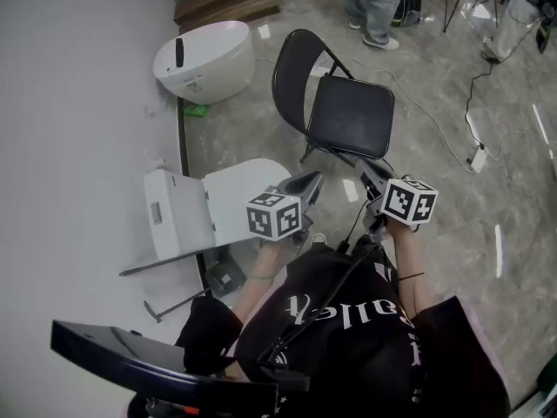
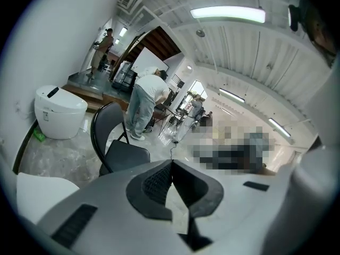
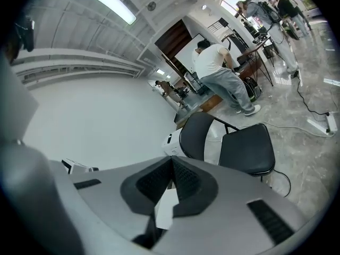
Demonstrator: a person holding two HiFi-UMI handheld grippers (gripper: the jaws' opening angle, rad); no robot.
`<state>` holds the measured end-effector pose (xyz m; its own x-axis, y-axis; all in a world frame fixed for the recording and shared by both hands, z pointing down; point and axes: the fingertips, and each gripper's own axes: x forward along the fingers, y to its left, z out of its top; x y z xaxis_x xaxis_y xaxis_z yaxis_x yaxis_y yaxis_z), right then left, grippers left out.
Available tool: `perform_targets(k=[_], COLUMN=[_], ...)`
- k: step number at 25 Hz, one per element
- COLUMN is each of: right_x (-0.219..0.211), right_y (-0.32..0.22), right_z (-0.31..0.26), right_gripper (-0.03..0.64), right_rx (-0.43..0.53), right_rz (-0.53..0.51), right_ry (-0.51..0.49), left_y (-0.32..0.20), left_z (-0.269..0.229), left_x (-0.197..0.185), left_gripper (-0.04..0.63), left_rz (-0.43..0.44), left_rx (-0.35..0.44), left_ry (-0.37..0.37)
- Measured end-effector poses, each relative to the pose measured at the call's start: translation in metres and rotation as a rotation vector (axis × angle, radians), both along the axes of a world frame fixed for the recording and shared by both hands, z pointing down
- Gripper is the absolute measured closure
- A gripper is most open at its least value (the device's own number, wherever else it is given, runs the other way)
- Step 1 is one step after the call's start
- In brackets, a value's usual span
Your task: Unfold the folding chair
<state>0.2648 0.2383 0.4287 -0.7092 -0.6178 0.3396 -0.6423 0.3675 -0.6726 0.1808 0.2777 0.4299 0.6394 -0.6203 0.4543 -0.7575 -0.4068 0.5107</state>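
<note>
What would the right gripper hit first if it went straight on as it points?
Probably the folding chair, near its seat's front edge; nothing shows between it and the shut right gripper. Depth is unclear.

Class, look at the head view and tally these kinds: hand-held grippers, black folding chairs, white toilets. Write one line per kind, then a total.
Grippers: 2 (left gripper, right gripper)
Chairs: 1 (black folding chair, standing open)
Toilets: 1 (white toilet, by the wall)
Total: 4
</note>
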Motion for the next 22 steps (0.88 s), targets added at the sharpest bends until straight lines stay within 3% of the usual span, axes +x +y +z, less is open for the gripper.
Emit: perform_targets(k=[6, 16, 22], right_x=[-0.022, 0.006, 0.031], right_y=[0.029, 0.036, 0.044], right_z=[-0.001, -0.020, -0.018], right_gripper=[0.603, 0.603, 0.603], right_rx=[-0.009, 0.044, 0.046], right_rz=[0.018, 0.027, 0.031], right_ry=[0.039, 0.083, 0.077], left_y=[0.006, 0.002, 0.011], left_z=[-0.011, -0.028, -0.021], left_x=[-0.014, 0.024, 0.055], left_gripper=[0.591, 0.591, 0.591], left_rz=[0.026, 0.073, 0.083], left_rx=[0.026, 0.072, 0.056], left_ry=[0.059, 0.050, 0.039])
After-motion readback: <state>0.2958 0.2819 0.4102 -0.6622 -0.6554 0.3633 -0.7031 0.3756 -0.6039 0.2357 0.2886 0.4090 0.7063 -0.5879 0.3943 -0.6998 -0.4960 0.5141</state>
